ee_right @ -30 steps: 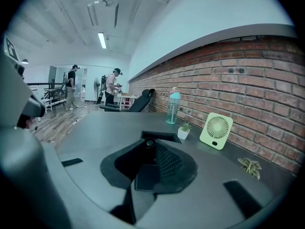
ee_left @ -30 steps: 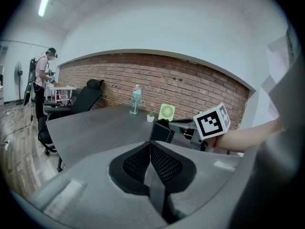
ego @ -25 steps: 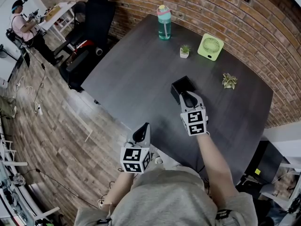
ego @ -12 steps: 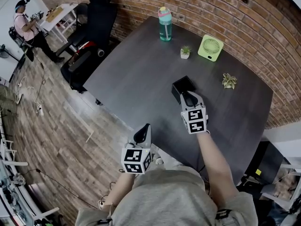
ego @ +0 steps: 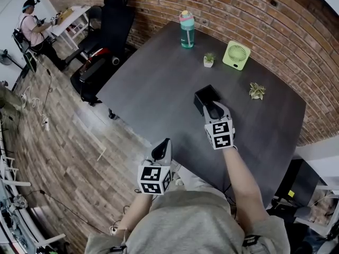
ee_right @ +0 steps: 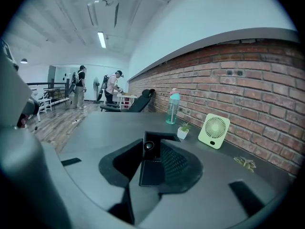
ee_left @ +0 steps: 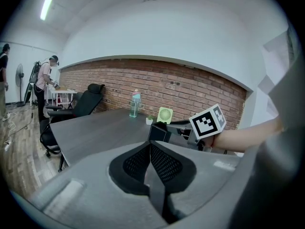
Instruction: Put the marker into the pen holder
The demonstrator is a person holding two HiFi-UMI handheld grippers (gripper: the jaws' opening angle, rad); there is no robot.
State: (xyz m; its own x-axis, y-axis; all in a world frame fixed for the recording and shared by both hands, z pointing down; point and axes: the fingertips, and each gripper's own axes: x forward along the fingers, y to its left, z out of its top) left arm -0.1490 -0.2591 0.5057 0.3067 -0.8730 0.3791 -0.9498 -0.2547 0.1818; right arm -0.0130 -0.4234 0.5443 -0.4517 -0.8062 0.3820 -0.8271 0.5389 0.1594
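The black square pen holder (ego: 203,95) stands on the dark table (ego: 153,83). My right gripper (ego: 212,110) hangs right over its near edge. In the right gripper view the jaws stand a little apart, framing the holder (ee_right: 153,171), so the gripper (ee_right: 153,149) is open. The round black end of the marker (ee_right: 149,146) shows inside the holder's near left corner, close to the left jaw. My left gripper (ego: 161,151) is shut and holds nothing, low at the table's near edge. From the left gripper (ee_left: 151,149) view I see the holder (ee_left: 158,133) ahead.
At the far side of the table stand a teal bottle (ego: 186,28), a small potted plant (ego: 208,59), a green fan (ego: 237,54) and a succulent (ego: 257,91). A black office chair (ego: 108,28) sits off the table's left corner. A person (ego: 30,29) stands far away.
Both grippers hold almost the same places; only the view shifts slightly.
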